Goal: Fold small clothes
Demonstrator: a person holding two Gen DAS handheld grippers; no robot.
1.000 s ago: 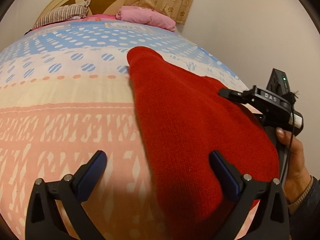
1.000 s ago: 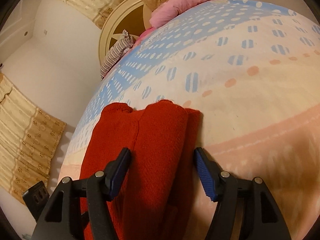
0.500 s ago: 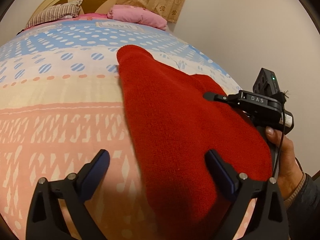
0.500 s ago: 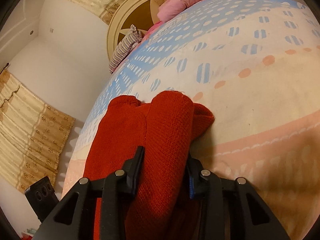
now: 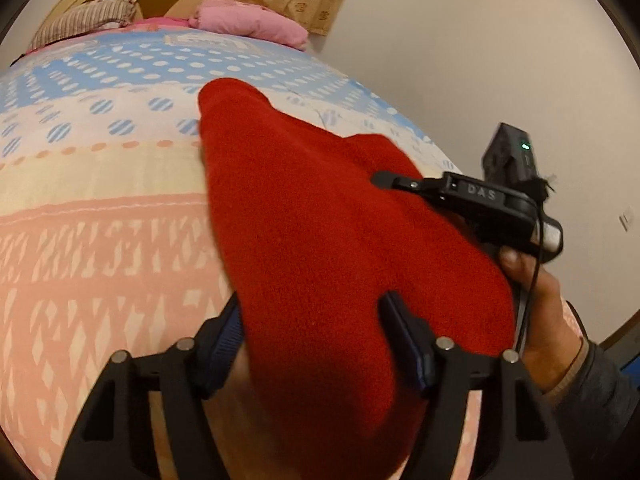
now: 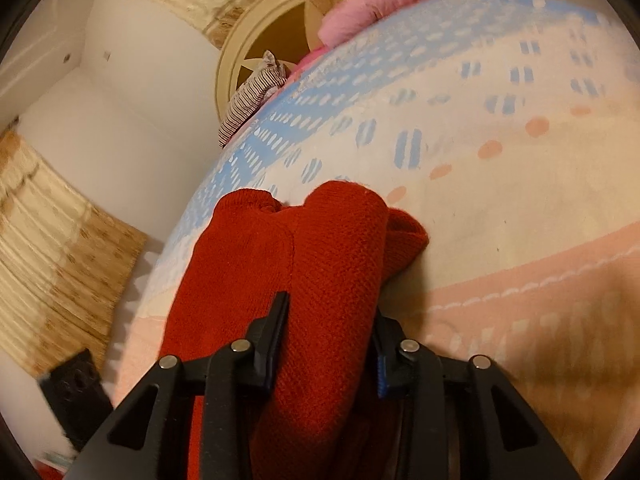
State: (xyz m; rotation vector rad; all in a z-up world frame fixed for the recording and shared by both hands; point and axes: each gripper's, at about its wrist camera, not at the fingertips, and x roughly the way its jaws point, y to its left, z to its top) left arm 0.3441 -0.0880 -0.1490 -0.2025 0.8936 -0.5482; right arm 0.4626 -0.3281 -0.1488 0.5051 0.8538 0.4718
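Grippers (image 5: 316, 336) (image 6: 328, 344) clamp red garment (image 5: 320, 220) on bedspread (image 5: 100, 220).

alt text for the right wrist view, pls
The right gripper pinches a bunched fold of a red knit garment lying on a bed with a pastel patterned bedspread; its jaws have just been closing on the fabric. Behind are a pink pillow, a striped pillow, a cream headboard and tan curtains.

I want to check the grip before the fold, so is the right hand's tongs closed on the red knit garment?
Yes, the right tongs pinch a bunched fold of the red knit garment between both pads.
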